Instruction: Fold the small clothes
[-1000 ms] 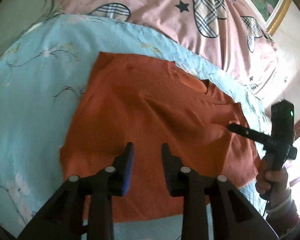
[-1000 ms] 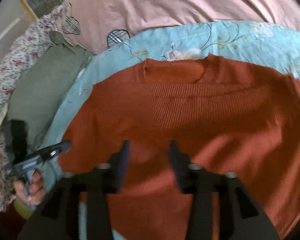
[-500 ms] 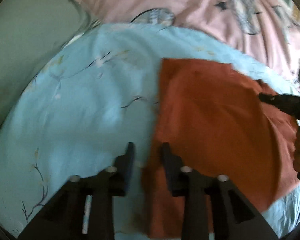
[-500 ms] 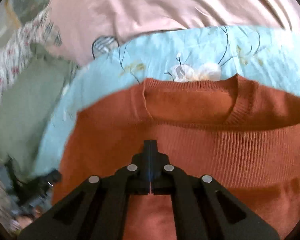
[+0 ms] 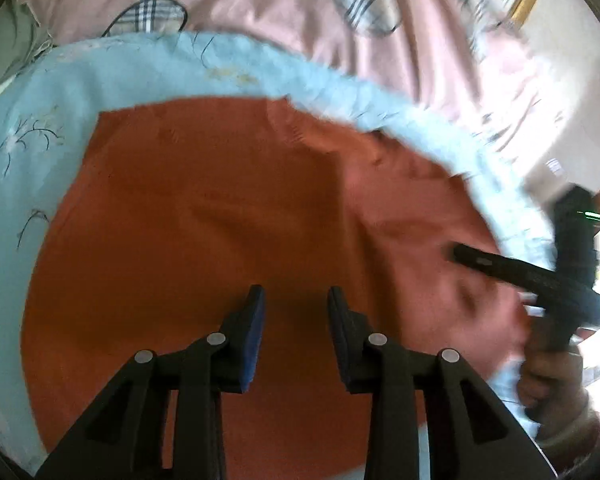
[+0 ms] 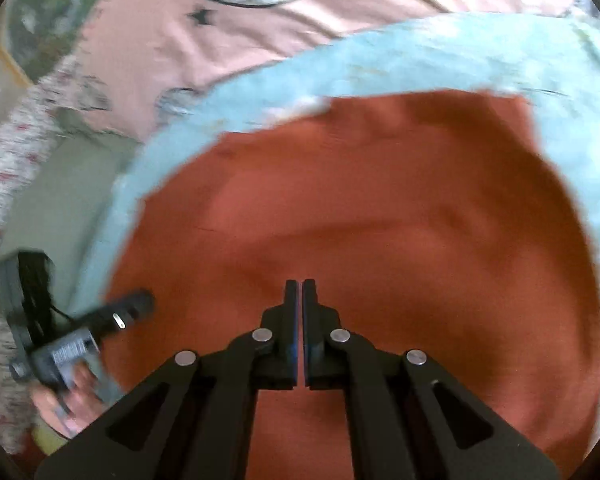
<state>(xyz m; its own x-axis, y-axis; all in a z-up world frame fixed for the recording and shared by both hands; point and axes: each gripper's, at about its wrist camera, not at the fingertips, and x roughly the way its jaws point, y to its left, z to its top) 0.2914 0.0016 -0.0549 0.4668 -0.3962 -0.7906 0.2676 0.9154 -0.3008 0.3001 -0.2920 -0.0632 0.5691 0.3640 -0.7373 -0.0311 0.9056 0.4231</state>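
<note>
My left gripper [image 5: 296,300] hangs over the near half of the rust-orange knit sweater [image 5: 220,248], pointing steeply down at it. Its jaws are closing but a clear gap is between them, and through that gap I see only the sweater's surface below; nothing is pinched, so this tool grasps nothing. One finger [image 5: 254,332] carries a blue pad on its inner face.

My right gripper [image 6: 302,286] is clenched tight, the two fingers pressed flat together with just a hairline seam between them. I see no cloth caught in that seam; the tips sit over the middle of the sweater [image 6: 380,220], and whether they touch the knit I cannot tell.

The sweater lies spread flat on a light blue sheet printed with thin branches and blossoms [image 5: 32,128], with a few soft ripples toward its right side. Beyond the blue sheet is a pink cover with plaid hearts and black stars [image 5: 260,4]. A grey-green cloth [image 6: 68,184] lies off the sheet's left side in the right wrist view, beside a floral fabric [image 6: 16,152].

Each camera catches the other tool: my right hand [image 5: 548,384] at the sweater's right edge, my left hand [image 6: 68,400] at its left edge. Both views are smeared with blur
</note>
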